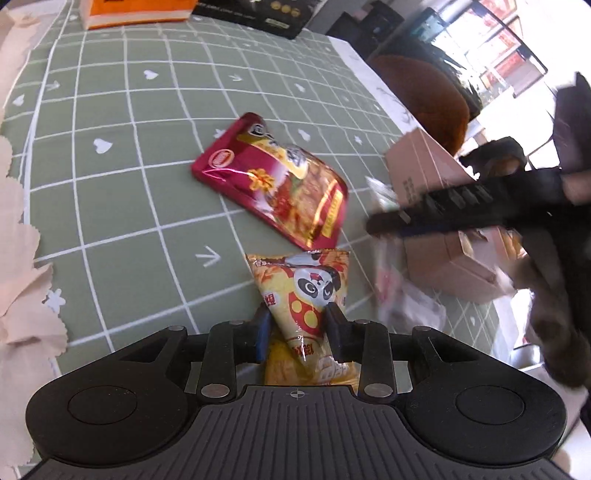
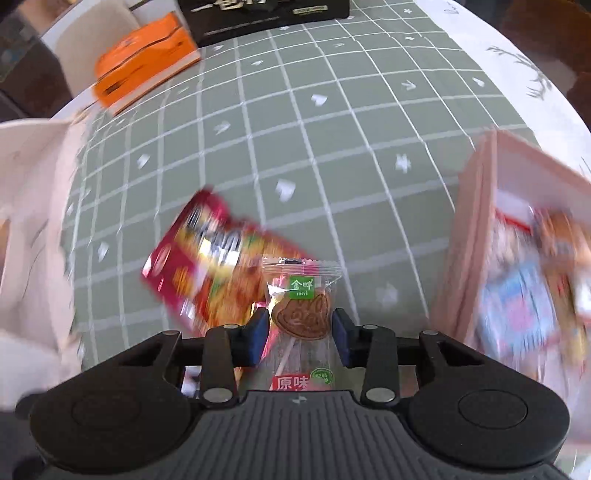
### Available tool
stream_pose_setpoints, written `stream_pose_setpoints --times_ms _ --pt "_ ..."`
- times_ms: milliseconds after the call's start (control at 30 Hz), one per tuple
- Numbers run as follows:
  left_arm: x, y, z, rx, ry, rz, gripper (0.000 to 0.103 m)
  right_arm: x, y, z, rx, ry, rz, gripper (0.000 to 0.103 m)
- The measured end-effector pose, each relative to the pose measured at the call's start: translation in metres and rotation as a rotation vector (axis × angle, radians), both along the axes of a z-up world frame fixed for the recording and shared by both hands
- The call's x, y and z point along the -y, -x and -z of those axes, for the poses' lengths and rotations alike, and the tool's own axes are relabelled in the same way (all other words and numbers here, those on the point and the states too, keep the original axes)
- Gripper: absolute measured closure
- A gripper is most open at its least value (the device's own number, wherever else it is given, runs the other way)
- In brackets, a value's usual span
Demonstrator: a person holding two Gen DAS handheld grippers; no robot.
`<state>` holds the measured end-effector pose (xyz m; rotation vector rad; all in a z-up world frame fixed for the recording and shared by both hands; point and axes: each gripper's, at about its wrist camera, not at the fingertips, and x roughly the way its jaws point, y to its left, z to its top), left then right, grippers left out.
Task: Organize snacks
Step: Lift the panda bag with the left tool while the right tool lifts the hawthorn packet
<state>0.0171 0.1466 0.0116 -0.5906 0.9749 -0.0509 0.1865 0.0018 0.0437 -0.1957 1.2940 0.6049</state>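
**A:** What are we holding?

**B:** Two snacks, one in each gripper. Our left gripper (image 1: pixel 297 321) has its jaws clamped on a yellow panda packet (image 1: pixel 308 291), gripped at its narrow lower part so the wide top points away from us, over the worktop (image 1: pixel 129 184). Our right gripper (image 2: pixel 300 334) has its jaws set against the two sides of a clear-wrapped biscuit lollipop (image 2: pixel 301 314), biscuit forward and stick running back toward us. It appears lifted clear of the cloth, so we judge it held.

**A:** Why carry both like that?

**B:** We judge it is to move two pieces at once toward the pink box (image 2: pixel 480 229), which stands open on the right with several wrapped snacks already inside. They are too blurred to count.

**A:** What is left on the worktop?

**B:** One red foil pouch (image 1: pixel 273 181), lying flat on the green checked cloth just beyond both held snacks. So we count three loose snacks: two gripped, one lying.

**A:** And farther out?

**B:** One orange box (image 2: pixel 144 77) and one black box (image 2: pixel 258 14) at the far edge, and one pale cardboard piece (image 2: pixel 33 206) at the left.
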Motion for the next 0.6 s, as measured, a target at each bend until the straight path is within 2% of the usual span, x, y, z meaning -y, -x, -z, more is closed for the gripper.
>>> stream_pose_setpoints --times_ms 100,233,467,567,600 --pt "0.010 -0.001 -0.004 0.002 -0.020 0.039 0.067 0.027 0.035 -0.014 0.034 -0.030 0.009 0.066" --pt "0.031 -0.001 -0.006 0.008 -0.056 0.096 0.067 0.079 0.068 -0.025 0.052 -0.069 0.093 0.066" --pt "0.066 -0.006 -0.007 0.004 -0.072 0.199 0.067 0.170 0.085 -0.014 0.066 -0.060 0.298 0.066" --pt "0.080 -0.004 -0.007 0.003 -0.080 0.253 0.067 0.194 0.091 -0.009 0.077 -0.064 0.352 0.062" --pt "0.085 -0.003 -0.007 0.004 -0.087 0.271 0.066 0.199 0.094 -0.009 0.092 -0.058 0.362 0.055"
